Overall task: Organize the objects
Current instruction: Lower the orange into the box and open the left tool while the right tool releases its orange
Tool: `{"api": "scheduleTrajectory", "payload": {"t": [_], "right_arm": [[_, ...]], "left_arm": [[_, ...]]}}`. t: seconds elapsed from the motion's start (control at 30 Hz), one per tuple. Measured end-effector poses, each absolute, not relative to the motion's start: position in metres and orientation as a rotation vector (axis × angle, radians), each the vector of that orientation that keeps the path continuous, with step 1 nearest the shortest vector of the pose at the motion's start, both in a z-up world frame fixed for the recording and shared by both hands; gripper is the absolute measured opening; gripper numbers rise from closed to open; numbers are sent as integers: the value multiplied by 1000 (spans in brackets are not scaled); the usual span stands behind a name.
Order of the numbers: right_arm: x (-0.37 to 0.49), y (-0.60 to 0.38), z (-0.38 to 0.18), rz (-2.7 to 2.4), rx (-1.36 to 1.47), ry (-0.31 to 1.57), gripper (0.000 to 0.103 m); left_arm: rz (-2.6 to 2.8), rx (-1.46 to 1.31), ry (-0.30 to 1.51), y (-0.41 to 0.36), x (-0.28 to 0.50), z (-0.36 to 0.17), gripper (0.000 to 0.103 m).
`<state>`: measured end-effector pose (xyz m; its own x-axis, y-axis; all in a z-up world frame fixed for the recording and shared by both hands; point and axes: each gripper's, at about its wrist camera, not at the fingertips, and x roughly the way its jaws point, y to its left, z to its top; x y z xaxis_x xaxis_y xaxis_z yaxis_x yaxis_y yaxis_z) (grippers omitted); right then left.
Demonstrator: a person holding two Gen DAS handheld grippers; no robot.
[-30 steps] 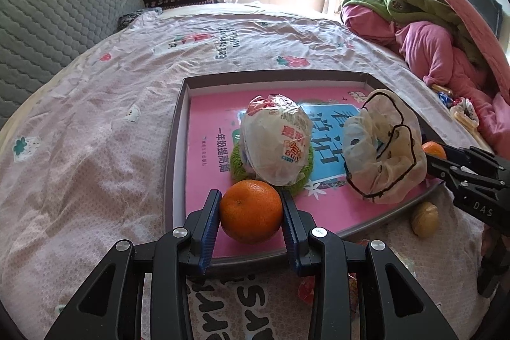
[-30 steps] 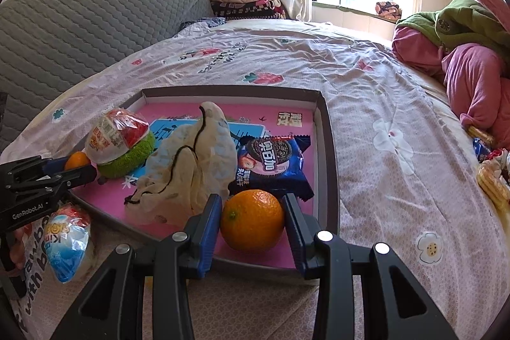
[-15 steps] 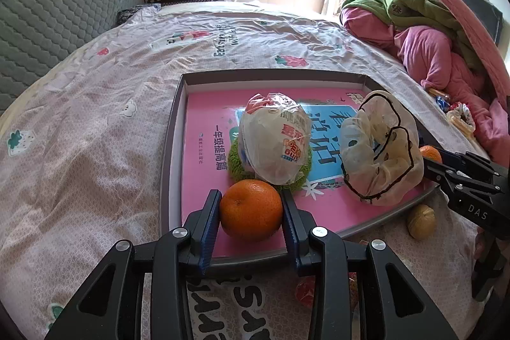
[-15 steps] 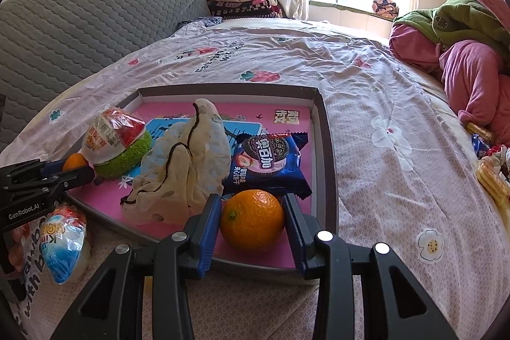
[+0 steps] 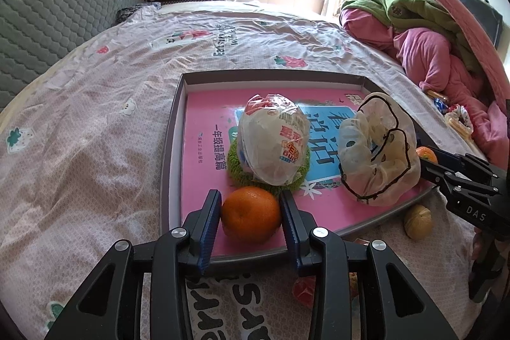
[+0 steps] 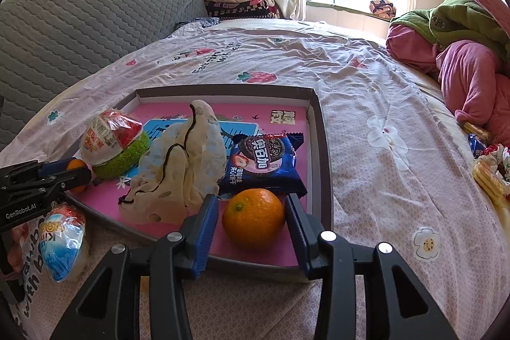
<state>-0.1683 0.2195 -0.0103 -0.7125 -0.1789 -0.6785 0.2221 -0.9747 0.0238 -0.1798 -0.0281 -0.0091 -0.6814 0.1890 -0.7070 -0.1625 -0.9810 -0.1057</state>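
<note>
We hold L gripper [image 5: 250,214] snug on orange [image 5: 251,214]; R gripper [image 6: 253,217] jaws just opening, gaps beside its orange [image 6: 253,217], both over tray [image 6: 318,129].

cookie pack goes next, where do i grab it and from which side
Probably its far crimped edge, from above: the cookie pack lies flat in the tray, with the orange crowding its near edge and the cloth bag on its left.
</note>
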Motion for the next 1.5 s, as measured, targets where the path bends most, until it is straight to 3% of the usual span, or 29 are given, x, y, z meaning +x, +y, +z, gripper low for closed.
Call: {"api": "scheduleTrajectory", "payload": {"t": [0.23,0.57,0.77,0.87,1.1,1.2,1.5], "right_arm": [[-166,217,-9,-2733,1061,110,55],[-161,220,1,-2769,1020,99,56],[-156,218,8,-2790,972,123,57],[-154,218,11,-2795,953,114,59],[-142,217,27,-2819,847,82,62],[-135,216,37,-2825,777,54,67],[-118,210,50,-2826,685,37,70]], "left_arm": [[2724,-1136,-63,-32,-179,-6,39],[2743,-1096,-62,-33,-173,3,53],[2768,-1044,-21,-28,-165,13,56],[2778,-1035,-23,-28,-163,17,68],[2810,-997,-11,-27,-154,27,69],[2827,-975,-12,-25,-150,33,76],[2860,-918,-50,-21,-126,47,76]]}}
